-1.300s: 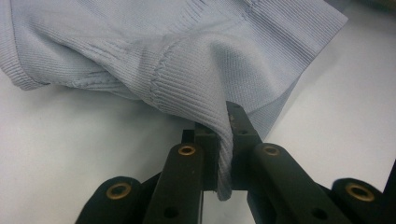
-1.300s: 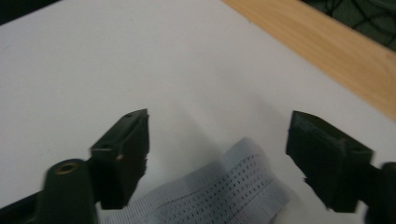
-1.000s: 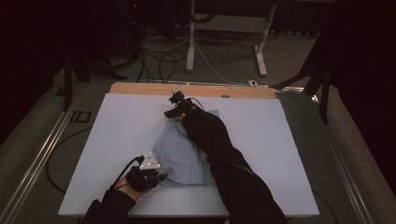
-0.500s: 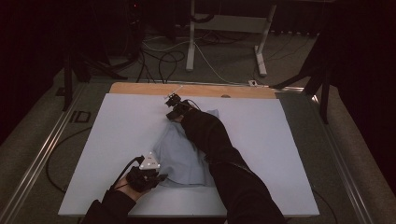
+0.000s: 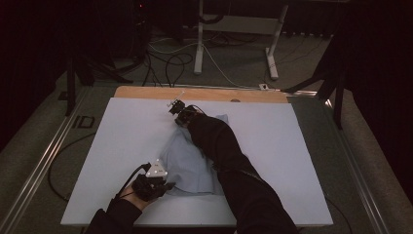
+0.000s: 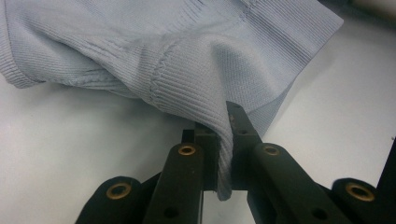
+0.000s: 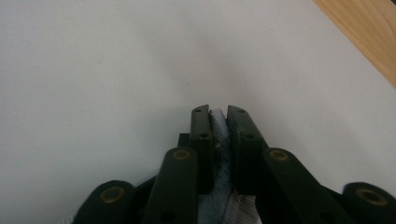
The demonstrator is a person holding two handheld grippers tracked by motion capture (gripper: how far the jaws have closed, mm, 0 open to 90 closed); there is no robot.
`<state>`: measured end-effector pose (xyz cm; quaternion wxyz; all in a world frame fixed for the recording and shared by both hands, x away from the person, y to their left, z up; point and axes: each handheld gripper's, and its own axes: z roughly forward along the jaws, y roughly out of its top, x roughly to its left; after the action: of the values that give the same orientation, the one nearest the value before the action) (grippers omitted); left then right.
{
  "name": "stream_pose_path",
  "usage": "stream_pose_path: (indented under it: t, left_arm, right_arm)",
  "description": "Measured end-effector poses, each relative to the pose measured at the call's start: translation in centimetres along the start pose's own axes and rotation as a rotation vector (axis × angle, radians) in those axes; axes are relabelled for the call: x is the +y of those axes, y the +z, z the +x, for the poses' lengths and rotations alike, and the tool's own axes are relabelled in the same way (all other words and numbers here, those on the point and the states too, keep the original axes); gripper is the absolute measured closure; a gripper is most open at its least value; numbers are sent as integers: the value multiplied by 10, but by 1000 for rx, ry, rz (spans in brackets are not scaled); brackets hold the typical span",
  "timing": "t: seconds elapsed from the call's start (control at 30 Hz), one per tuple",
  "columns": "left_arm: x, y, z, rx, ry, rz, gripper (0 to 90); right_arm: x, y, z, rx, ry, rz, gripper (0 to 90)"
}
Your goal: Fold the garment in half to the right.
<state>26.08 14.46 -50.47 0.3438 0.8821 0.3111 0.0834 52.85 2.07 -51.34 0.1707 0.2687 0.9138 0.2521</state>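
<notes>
High view: pale blue knit garment [image 5: 192,163] lying crumpled mid-table [image 5: 122,131], folding barely begun; left gripper view: left gripper [image 6: 223,135] clamping a ribbed edge; right gripper view: right gripper [image 7: 218,122], jaws just closing, pinching fabric.

Far part of pale blue garment [image 5: 187,163] hidden under the right sleeve [image 5: 229,161].

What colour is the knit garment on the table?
Pale blue garment, ribbed knit; clearest in the left gripper view.

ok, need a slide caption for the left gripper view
Left gripper pinching a ribbed seam fold of the pale blue knit garment, lifting it slightly off the white table.
</notes>
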Motion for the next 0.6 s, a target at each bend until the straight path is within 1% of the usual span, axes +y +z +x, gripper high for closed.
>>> stream_pose_path:
  t: [0.03,0.07,0.2,0.27,0.3,0.33,0.37,0.4,0.47,0.53,0.57,0.6]
  left_arm:
    - [0,0,0,0,-2,-3,869]
    - [0,0,0,-3,-3,-5,869]
    - [1,-2,1,-4,-1,-3,870]
    - [1,-2,0,-6,-2,-10,870]
    - [2,-3,0,-6,-2,-10,870]
    - [2,-3,0,-6,-4,-15,870]
    - [2,-3,-1,-4,-2,-14,870]
    - [3,-3,-1,-5,-1,-13,870]
    - [5,-4,-1,-4,1,-15,870]
    - [7,-5,-2,-4,2,-20,870]
    - [9,-5,-3,-4,7,-21,870]
    - [10,-5,-3,-4,15,-16,869]
  right_arm:
    - [1,-1,1,-6,-13,0,835]
    - [1,-1,1,-7,-16,1,838]
    - [2,-7,-4,1,6,-23,842]
    - [3,-11,-6,3,5,-32,842]
    - [3,-12,-7,4,8,-49,842]
    - [3,-14,-8,12,20,-60,842]
    - [4,-16,-9,17,20,-62,842]
    - [4,-17,-9,7,10,-66,842]
    - [5,-21,-10,4,15,-67,842]
    - [6,-24,-10,-8,7,-69,842]
    - [7,-26,-11,0,11,-72,842]
    - [7,-28,-12,-10,12,-77,842]
